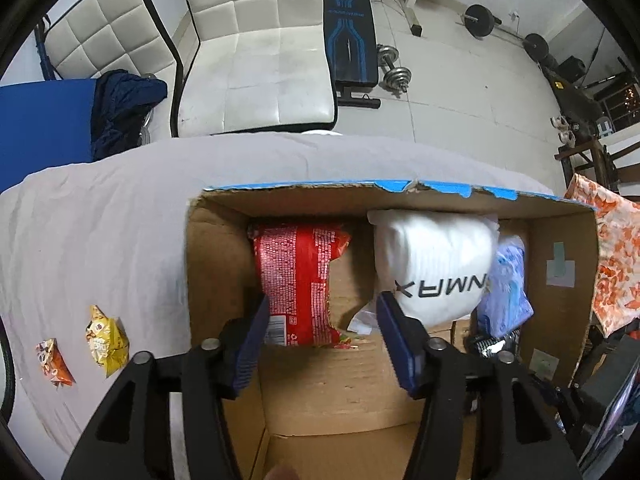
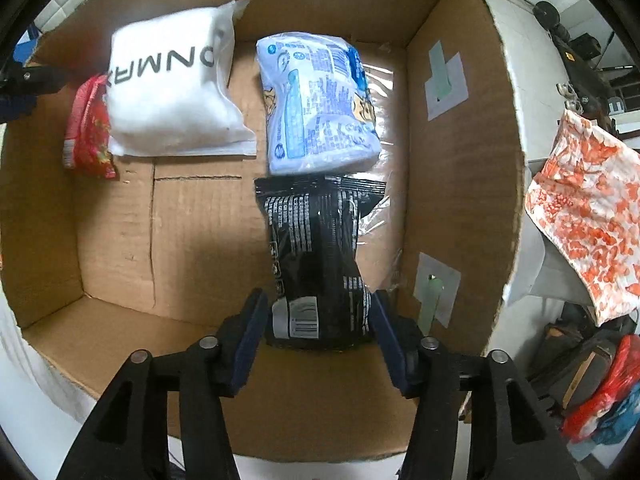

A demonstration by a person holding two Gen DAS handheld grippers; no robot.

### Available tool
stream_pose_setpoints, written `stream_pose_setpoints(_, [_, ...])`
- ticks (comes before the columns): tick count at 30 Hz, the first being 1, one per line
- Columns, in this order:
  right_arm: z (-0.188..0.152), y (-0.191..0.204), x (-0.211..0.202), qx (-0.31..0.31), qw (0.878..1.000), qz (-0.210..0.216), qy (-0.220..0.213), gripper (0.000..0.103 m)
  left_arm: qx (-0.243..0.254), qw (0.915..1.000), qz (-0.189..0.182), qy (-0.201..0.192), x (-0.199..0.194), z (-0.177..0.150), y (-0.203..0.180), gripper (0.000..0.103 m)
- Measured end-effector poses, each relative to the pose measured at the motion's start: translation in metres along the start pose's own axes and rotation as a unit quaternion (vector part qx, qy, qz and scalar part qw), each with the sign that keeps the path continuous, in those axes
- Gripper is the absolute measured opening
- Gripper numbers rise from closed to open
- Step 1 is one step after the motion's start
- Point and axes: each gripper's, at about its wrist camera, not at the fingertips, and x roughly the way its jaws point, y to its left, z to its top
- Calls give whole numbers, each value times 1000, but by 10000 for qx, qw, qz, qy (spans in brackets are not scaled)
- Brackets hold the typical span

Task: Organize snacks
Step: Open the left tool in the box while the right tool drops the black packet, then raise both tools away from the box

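Only the left wrist view shows two small crinkled snack packets at 9 o'clock on the grey-sheeted worktop, left tongs wide; the right view shows right tongs wide around a glossy black snack bag.

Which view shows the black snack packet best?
The right wrist view: the black snack packet lies full length on the cardboard box floor, its near end between the right hand-held gripper's open fingers. The left wrist view shows only a sliver.
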Motion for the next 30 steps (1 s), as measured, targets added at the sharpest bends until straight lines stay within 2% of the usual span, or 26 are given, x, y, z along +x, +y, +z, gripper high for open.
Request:
stream_pose_setpoints(2, [-2, 0, -5, 28, 10000, 47, -33, 71, -7, 10000, -8, -86, -8, -2, 2, 69])
stream_pose_setpoints(4, [-5, 1, -10, 78, 9998, 149, -78, 82, 10, 9998, -37, -189, -17, -7, 4, 78])
stream_pose_setpoints(6, [-8, 5, -17, 128, 9995, 249, -156, 89, 6, 9994, -21, -341, -29, -16, 4, 87])
stream_pose_setpoints(7, [-10, 6, -20, 157, 9993, 290, -200, 94, 27, 9992, -38, -405, -34, -21, 4, 96])
stream_pose_setpoints(8, [-13, 7, -25, 220, 9988, 341, -284, 95, 41, 9989, -90, -450, -39, -27, 4, 99])
stream_pose_setpoints(13, [-31, 13, -50, 408, 9959, 361, -720, 100, 147, 9968, -260, -747, -62, -63, -5, 99])
stream_pose_setpoints(22, [-88, 14, -118, 583, 9842, 312, -1645, 100, 318, 9907, -349, -1277, -113, -136, -14, 99])
stream_pose_setpoints(30, [-140, 16, -168, 697, 9734, 398, -2144, 100, 175, 9857, -370, -1632, -156, -183, -5, 99])
